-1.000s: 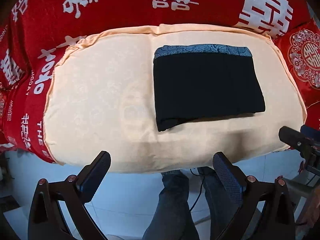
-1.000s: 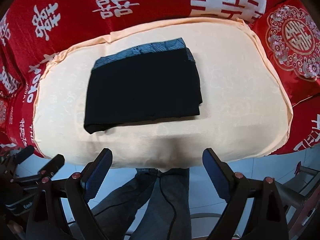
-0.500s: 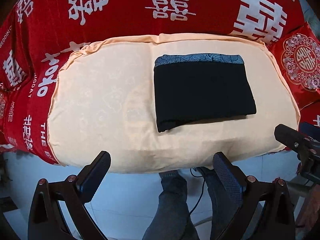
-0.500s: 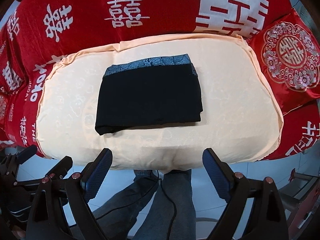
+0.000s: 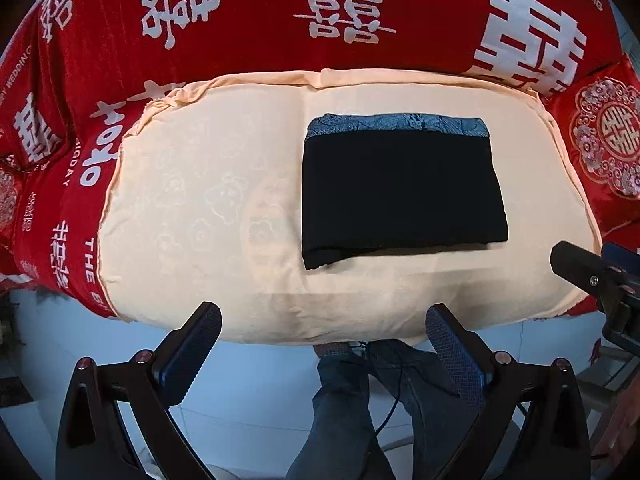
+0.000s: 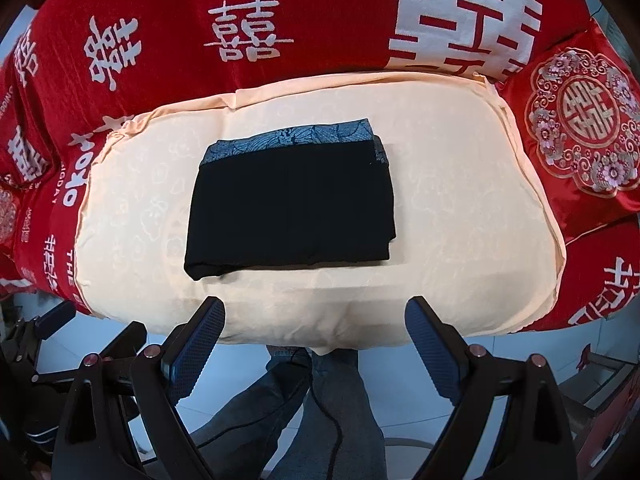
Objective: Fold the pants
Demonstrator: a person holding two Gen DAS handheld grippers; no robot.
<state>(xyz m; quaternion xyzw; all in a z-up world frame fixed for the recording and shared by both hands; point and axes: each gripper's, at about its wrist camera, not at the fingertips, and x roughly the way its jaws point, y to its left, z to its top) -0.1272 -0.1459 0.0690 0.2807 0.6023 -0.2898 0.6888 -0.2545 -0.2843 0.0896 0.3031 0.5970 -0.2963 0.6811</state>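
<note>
The black pants (image 5: pixel 402 196) lie folded into a flat rectangle on the cream cushion (image 5: pixel 200 208), with a blue patterned band along their far edge. In the right wrist view the same pants (image 6: pixel 292 204) sit mid-cushion. My left gripper (image 5: pixel 322 332) hangs open over the floor, short of the cushion's front edge, nothing between its fingers. My right gripper (image 6: pixel 314 326) is open too, held back from the cushion (image 6: pixel 460 216) and empty. The right gripper's fingertips (image 5: pixel 576 264) poke in at the right of the left wrist view.
A red sofa cover (image 5: pixel 248 20) with white characters surrounds the cushion. A red embroidered pillow (image 6: pixel 580 128) sits at the right. A person's jeans-clad legs (image 6: pixel 304 400) and a cable stand on the pale tiled floor (image 5: pixel 248 400) below.
Both grippers have drawn back from the cushion, so the pants look smaller and farther. The pants have not moved.
</note>
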